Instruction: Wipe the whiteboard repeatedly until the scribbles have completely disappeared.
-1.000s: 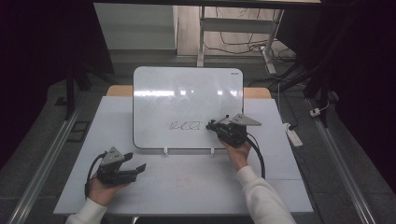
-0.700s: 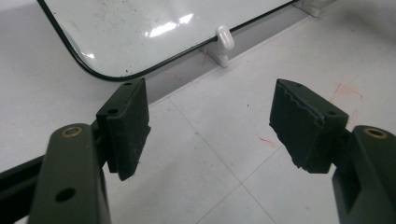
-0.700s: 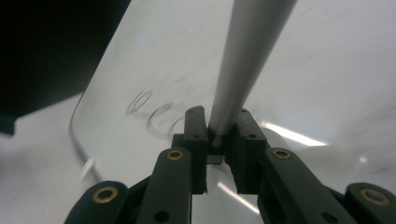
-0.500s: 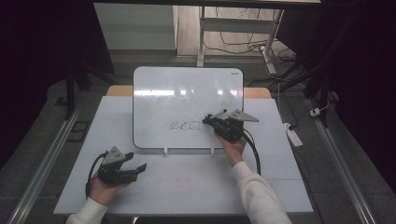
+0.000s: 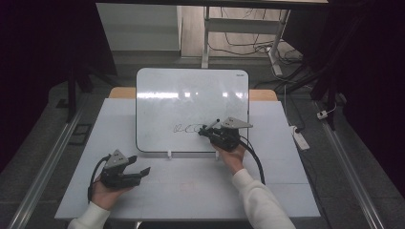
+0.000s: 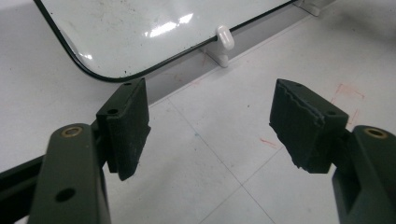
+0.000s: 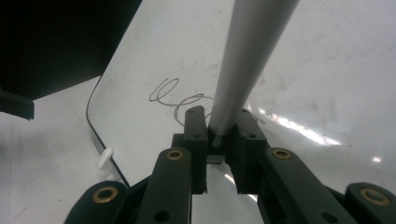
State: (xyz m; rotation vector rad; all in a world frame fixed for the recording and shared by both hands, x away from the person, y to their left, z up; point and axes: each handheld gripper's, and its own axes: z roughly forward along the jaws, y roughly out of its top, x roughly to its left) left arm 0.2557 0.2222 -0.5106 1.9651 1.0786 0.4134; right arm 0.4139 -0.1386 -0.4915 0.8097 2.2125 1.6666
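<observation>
The right gripper (image 5: 206, 131) has slid leftward across the whiteboard (image 5: 191, 95) over the last second, back along the written line, with its jaws clamped tight on a grey marker (image 7: 243, 70) whose barrel runs up and away from the jaws in the right gripper view. The looping scrawl (image 5: 187, 128) now lies just ahead of the gripper's tip and touching it, so the stroke in hand is probably a further letter or a pass back over what is there; whether the marker's tip touches the board cannot be made out. The left gripper (image 5: 139, 168) rests on the white table (image 5: 191, 191), jaws wide apart with nothing between them, and has kept its place. Ahead of it and a little to its left sits the board's rounded lower corner, with a small white clip (image 6: 225, 37) on the board's bottom edge. Nothing stands between the marker and the clean board around the writing; the right gripper's own cable (image 5: 255, 162) trails behind it, clear of the surface.
</observation>
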